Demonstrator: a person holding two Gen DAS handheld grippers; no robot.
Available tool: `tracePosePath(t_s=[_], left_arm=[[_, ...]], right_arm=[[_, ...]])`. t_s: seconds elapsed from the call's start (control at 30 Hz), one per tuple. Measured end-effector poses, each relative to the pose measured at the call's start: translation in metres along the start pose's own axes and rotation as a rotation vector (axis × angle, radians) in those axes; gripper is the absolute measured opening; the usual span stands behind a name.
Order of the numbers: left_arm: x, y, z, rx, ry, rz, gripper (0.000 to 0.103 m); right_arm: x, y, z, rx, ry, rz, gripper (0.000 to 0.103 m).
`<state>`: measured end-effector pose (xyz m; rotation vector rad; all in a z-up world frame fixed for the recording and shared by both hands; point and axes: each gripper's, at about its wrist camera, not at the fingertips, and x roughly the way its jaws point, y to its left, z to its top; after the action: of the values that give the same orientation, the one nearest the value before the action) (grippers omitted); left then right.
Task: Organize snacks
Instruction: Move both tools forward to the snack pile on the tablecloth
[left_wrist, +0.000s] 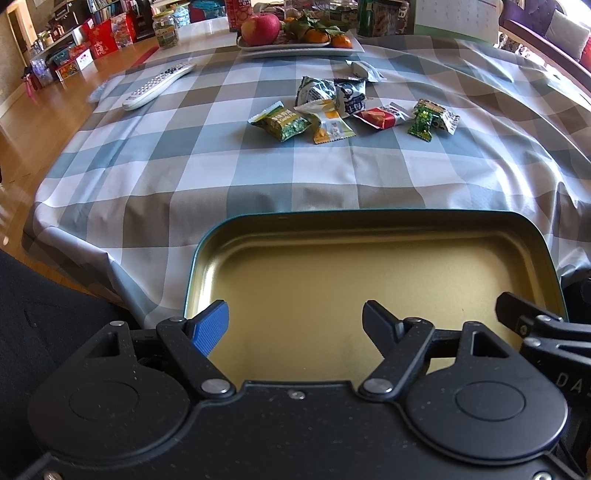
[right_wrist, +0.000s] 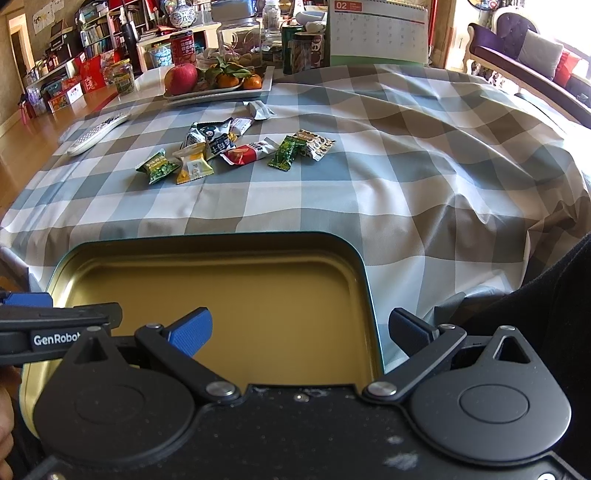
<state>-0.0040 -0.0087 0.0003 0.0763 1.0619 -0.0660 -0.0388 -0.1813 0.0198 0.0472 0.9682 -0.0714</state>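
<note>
- Gold-lined tin (left_wrist: 369, 288), teal on its outer rim, lies open-side-up at the near edge of the table on the checked blue, grey and white tablecloth (left_wrist: 184, 166); nothing is inside it.
- Left gripper (left_wrist: 295, 321): jaws spread apart over the tin's interior, holding nothing; one pad is blue, the other black.
- Right gripper (right_wrist: 301, 326): jaws likewise parted and holding nothing, its blue finger (right_wrist: 192, 332) above the tin floor, its dark finger beyond the tin's right wall, over the cloth.
- Snack packets (left_wrist: 351, 110) lie in a loose cluster near mid-table, well apart from the tin: green, yellow, red, and black-and-white wrappers, several overlapping.
- Silver wrapper (right_wrist: 258, 110) lies alone just beyond the cluster.
- Fruit plate (left_wrist: 295, 47) with an apple (left_wrist: 260, 28) and tangerines stands at the far side.
- Remote control (left_wrist: 159, 85) rests on the cloth's left part.
</note>
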Motion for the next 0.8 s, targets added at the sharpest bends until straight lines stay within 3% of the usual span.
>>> tracePosePath(t_s=[0.37,0.57,0.8], left_arm=[[0.001,0.009,0.026,-0.042,0.083,-0.065,0.072],[0.01,0.02,0.072,-0.067,0.088,-0.072,0.072],[0.034,0.029,0.126,-0.028,0.076,0.004,0.073]], right_arm=[[0.006,0.008,0.013,-0.084,0.06,0.02,0.103],[0.014,0.006,0.048,-0.07,0.057,0.074,0.102],[0.041,0.0,0.108,-0.053,0.029,0.072,0.102]])
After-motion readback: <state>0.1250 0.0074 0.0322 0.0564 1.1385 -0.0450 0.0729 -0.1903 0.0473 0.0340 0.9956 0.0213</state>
